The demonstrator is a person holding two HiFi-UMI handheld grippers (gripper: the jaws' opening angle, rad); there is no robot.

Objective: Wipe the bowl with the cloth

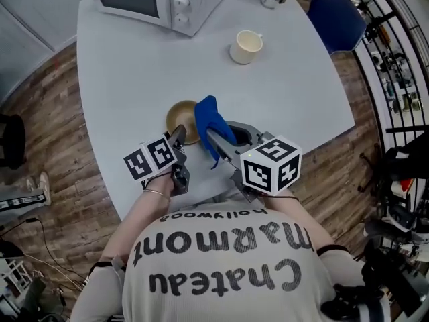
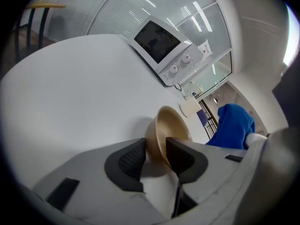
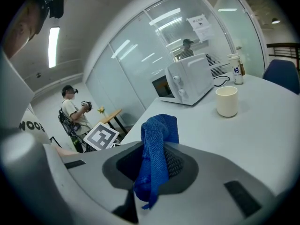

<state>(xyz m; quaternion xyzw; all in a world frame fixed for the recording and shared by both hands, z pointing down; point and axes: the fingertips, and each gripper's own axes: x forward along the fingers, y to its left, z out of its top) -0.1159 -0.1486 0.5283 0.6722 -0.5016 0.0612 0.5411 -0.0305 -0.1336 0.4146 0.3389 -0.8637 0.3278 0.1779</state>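
Pale counter (image 1: 134,66): left gripper (image 2: 155,150) pinches the bowl (image 2: 171,123) rim, so hold it steady while the right gripper (image 3: 152,162), clamped on the cloth (image 3: 159,130), wipes inside.

Bright, even ceiling light fills the room: a strip lamp (image 3: 53,46) burns out to white in the right gripper view, and the pale counter (image 1: 134,79) carries only a faint, soft shadow beside the bowl (image 2: 168,125) near its near edge. Both gripper views bulge like a fisheye and go black at the corners; the left claw (image 2: 156,156) and right claw (image 3: 150,165) look soft so close to the lens, though the cloth (image 3: 159,130) keeps its weave. The head view is sharp, bending only at its edges.
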